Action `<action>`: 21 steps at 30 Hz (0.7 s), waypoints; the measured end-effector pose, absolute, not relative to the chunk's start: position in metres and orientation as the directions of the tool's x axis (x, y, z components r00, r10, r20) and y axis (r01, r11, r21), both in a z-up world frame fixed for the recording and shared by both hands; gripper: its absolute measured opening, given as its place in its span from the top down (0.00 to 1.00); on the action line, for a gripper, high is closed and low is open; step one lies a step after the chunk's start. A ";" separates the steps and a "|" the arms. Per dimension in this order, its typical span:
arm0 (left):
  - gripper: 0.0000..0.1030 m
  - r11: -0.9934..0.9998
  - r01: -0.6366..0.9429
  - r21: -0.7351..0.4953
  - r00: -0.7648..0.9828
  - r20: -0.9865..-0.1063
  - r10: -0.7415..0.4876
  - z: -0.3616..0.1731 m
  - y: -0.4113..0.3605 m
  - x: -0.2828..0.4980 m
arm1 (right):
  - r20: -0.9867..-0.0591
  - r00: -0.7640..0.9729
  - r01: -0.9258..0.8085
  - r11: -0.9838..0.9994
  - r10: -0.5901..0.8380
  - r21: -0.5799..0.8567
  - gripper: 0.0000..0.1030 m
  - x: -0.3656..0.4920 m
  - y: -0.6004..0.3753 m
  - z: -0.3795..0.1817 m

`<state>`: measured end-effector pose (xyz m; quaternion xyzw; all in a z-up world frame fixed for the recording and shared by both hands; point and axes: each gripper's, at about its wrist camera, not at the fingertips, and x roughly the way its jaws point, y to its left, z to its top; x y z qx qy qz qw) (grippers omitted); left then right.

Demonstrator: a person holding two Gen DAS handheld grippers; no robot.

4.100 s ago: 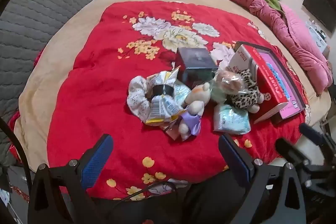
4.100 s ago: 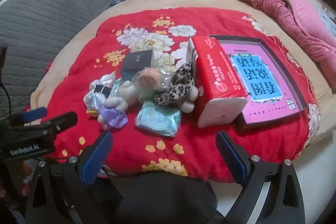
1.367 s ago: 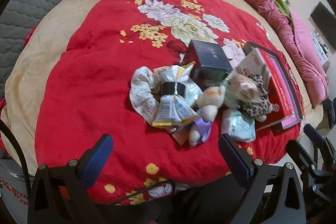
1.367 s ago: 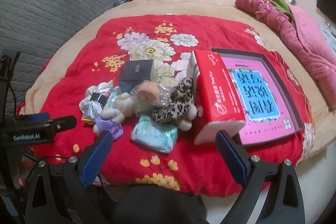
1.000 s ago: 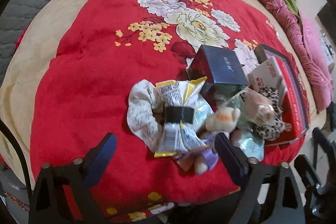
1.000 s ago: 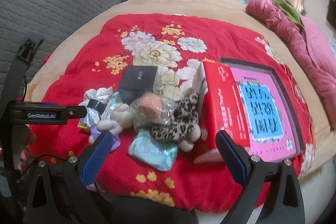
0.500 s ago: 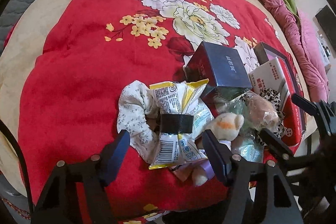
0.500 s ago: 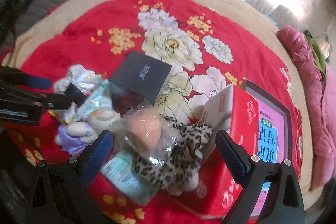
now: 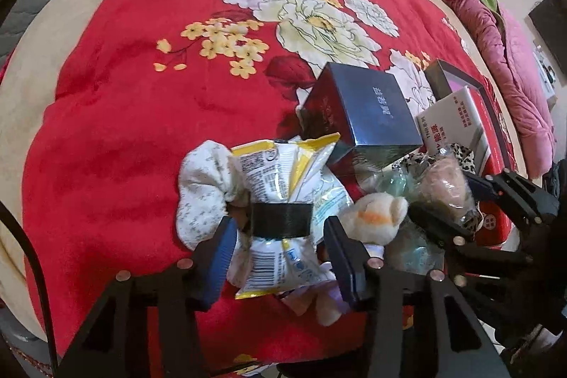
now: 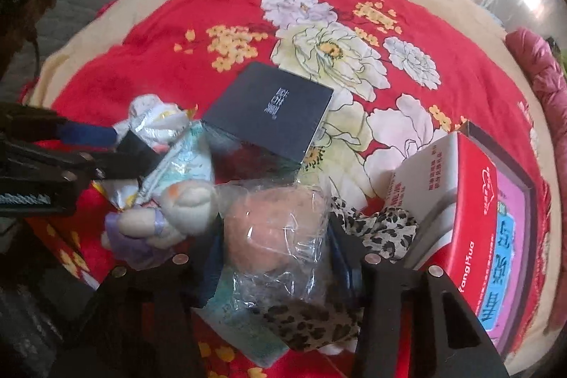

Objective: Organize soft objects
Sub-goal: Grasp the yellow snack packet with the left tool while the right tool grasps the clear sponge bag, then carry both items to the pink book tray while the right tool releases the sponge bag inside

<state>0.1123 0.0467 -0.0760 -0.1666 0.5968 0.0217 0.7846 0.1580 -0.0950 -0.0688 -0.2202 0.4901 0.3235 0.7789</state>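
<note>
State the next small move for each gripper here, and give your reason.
Probably finish closing, then lift. The left gripper straddles the taped snack packets; the right gripper straddles the bagged pink plush. Both jaws are closing, not yet clearly pressing.

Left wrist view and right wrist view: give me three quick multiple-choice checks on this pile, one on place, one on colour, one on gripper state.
1. What lies between the left gripper fingers?
A. dark box
B. snack packets bound by a black band
C. red carton

2. What colour is the blanket under the pile?
A. red with flowers
B. plain grey
C. green

3. What is between the right gripper fingers?
A. nothing
B. the dark box
C. a pinkish soft item in clear plastic

Answers: 1 B, the banded snack packets sit between its closing fingers. 2 A, red with floral print. 3 C, the bagged pinkish item fills the closing gap; the dark box lies beyond.
</note>
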 end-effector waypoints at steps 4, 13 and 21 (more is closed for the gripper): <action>0.64 0.940 -0.239 -0.245 0.265 -0.947 -0.179 -0.082 0.045 0.115 | -0.888 0.319 -0.690 0.723 0.332 0.023 0.49 0.159 -0.106 -0.055; 0.66 0.914 -0.257 -0.313 0.301 -0.925 -0.232 -0.079 0.057 0.110 | -0.848 0.351 -0.627 0.772 0.396 0.101 0.49 0.158 -0.131 -0.027; 0.66 0.927 -0.228 -0.299 0.355 -0.912 -0.207 -0.044 0.056 0.105 | -0.826 0.370 -0.584 0.798 0.425 0.149 0.49 0.156 -0.144 -0.010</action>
